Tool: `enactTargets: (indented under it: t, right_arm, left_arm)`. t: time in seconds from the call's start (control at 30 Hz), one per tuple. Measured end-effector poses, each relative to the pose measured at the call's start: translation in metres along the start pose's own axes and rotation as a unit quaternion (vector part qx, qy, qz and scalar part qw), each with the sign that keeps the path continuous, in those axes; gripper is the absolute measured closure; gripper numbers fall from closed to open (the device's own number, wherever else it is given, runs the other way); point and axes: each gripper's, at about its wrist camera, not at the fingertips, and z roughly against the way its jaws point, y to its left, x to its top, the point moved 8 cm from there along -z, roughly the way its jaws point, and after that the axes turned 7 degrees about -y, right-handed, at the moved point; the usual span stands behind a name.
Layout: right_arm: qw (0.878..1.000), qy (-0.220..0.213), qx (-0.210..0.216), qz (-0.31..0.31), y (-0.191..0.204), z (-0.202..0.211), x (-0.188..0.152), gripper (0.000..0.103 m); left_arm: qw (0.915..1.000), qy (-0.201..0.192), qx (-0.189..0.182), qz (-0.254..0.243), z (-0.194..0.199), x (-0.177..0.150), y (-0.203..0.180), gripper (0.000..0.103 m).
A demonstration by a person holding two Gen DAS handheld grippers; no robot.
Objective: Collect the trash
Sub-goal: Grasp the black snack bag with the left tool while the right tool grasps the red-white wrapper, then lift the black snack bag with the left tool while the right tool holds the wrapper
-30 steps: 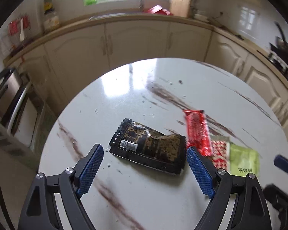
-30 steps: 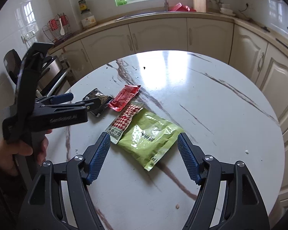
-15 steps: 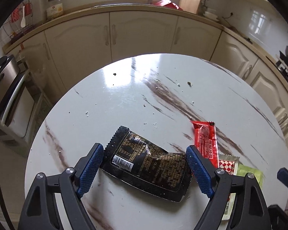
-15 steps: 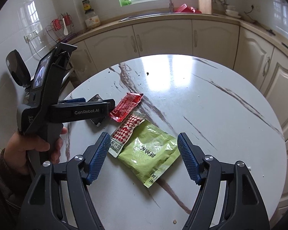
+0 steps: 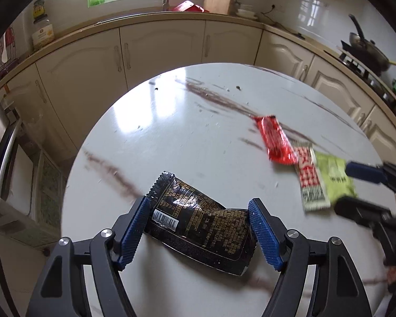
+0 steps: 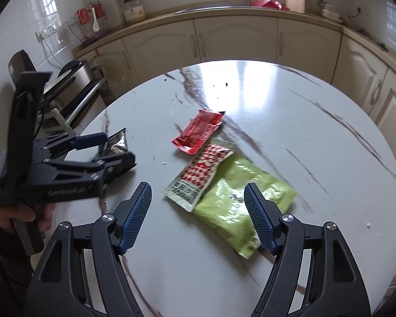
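Observation:
A crumpled black snack wrapper lies on the round white marble table. My left gripper straddles it with its jaws closing; the blue pads reach its two ends. In the right wrist view that gripper hides most of the black wrapper. To the right lie a red wrapper, a red-and-white checked sachet and a green packet, overlapping. My right gripper hovers open over the sachet and green packet, gripping nothing.
Cream kitchen cabinets curve round behind the table, with a sink and window above. A pan on a stove is at the right. A metal appliance stands left of the table. A hand holds the left gripper.
My left gripper came down over the black wrapper and its jaws narrowed around it. My right gripper moved closer over the green packet and sachet, its opening unchanged.

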Motion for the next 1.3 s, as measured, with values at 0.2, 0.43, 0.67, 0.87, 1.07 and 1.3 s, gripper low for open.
enactTargets:
  t: [0.2, 0.43, 0.67, 0.87, 1.07, 1.3]
  right_arm:
    - [1.0, 0.018, -0.016, 0.01, 0.015, -0.028, 0.008, 0.035]
    - [0.998, 0.029, -0.041, 0.039, 0.02, -0.047, 0.007, 0.07]
    - [0.999, 0.013, -0.015, 0.031, 0.015, -0.031, 0.005, 0.099]
    - [1.0, 0.003, 0.018, 0.007, 0.004, -0.003, -0.002, 0.102]
    - [0.999, 0.012, 0.039, -0.007, -0.001, 0.011, -0.014, 0.102]
    - [1.0, 0.015, 0.013, 0.01, 0.011, 0.01, -0.019, 0.078]
  left_arm:
    - [0.9996, -0.003, -0.007, 0.027, 0.022, -0.01, 0.015, 0.03]
    - [0.9957, -0.005, 0.014, 0.091, 0.05, -0.024, 0.027, 0.023]
    - [0.9974, -0.029, 0.02, 0.063, 0.043, -0.025, -0.009, 0.032]
    - [0.9988, -0.039, -0.026, 0.016, 0.043, -0.03, -0.048, 0.069]
    - [0.9964, -0.028, -0.073, -0.033, 0.054, -0.051, -0.072, 0.071]
    - [0.9973, -0.016, -0.062, -0.036, 0.068, -0.055, -0.054, 0.067]
